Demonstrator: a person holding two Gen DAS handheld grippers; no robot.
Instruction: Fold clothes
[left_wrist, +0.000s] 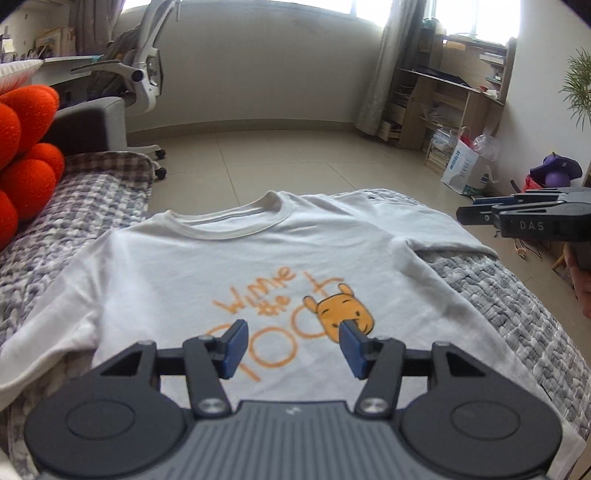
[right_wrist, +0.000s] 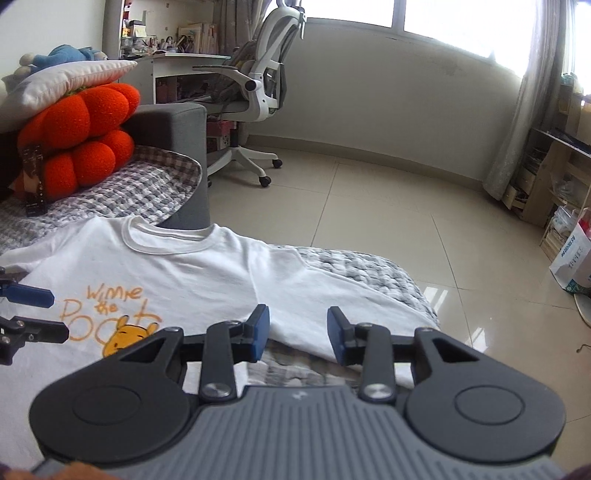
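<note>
A white T-shirt (left_wrist: 229, 266) with an orange bear print lies flat, face up, on a grey-and-white checked blanket (left_wrist: 517, 295), collar toward the room. My left gripper (left_wrist: 291, 345) hovers open over the print near the shirt's lower middle, holding nothing. In the right wrist view the same T-shirt (right_wrist: 207, 266) spreads to the left. My right gripper (right_wrist: 298, 334) is open above the shirt's right sleeve (right_wrist: 354, 299) with nothing between its fingers. The right gripper (left_wrist: 517, 218) also shows at the right edge of the left wrist view, and the left gripper's fingers (right_wrist: 31, 293) show at the far left.
Orange round cushions (right_wrist: 85, 136) and a white pillow (right_wrist: 70, 79) sit at the left on the blanket. A white office chair (right_wrist: 258, 92) and desk stand beyond. Tiled floor (right_wrist: 369, 206) lies past the bed edge. Wooden shelves (left_wrist: 443, 99) and a white bag (left_wrist: 465, 166) stand right.
</note>
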